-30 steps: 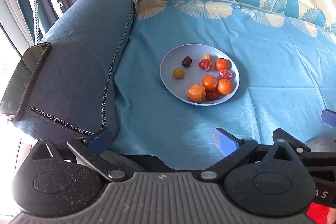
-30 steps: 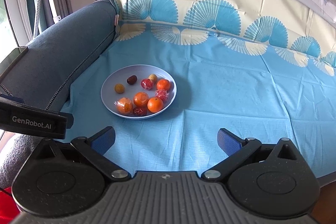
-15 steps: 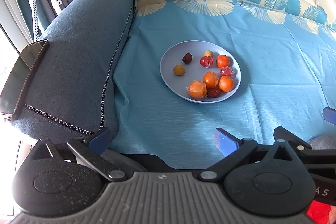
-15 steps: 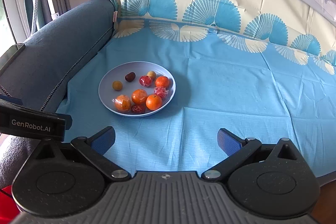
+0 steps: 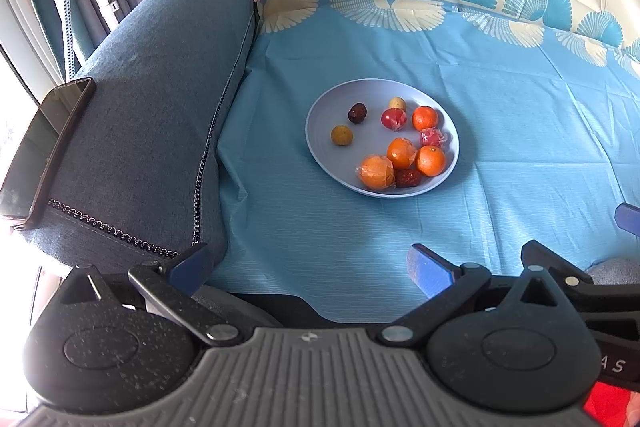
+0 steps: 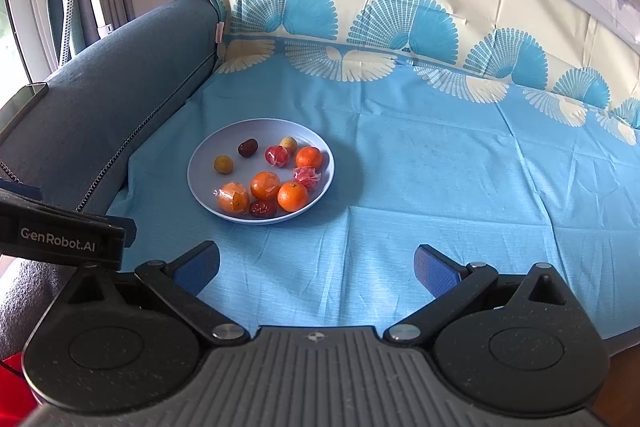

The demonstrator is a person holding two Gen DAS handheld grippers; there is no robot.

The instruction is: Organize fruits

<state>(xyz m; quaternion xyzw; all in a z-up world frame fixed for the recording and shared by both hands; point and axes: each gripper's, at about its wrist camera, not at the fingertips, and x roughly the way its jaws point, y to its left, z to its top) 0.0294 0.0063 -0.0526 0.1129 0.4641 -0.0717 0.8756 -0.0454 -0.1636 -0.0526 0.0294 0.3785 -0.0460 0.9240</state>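
Sitting on a blue cloth (image 6: 440, 187) over a sofa seat, a plate (image 6: 212, 163) holds all fruit in view: three oranges (image 6: 293, 196), one wrapped orange (image 6: 232, 198), two red wrapped pieces (image 6: 277, 155), two dark dates (image 6: 247, 148), two yellowish fruits (image 6: 223, 164). None lies off the plate. Left gripper (image 5: 308, 267) and right gripper (image 6: 316, 265): jaws spread wide, holding nothing, well short of the plate. Fits either fruit gathered already or sorting still due; cannot settle which.

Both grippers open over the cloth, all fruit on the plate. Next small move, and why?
Hard to call: every fruit sits on the plate, which fits both a finished sort and one ahead. Both the left gripper and right gripper are open, empty, short of it. Probably hold position.
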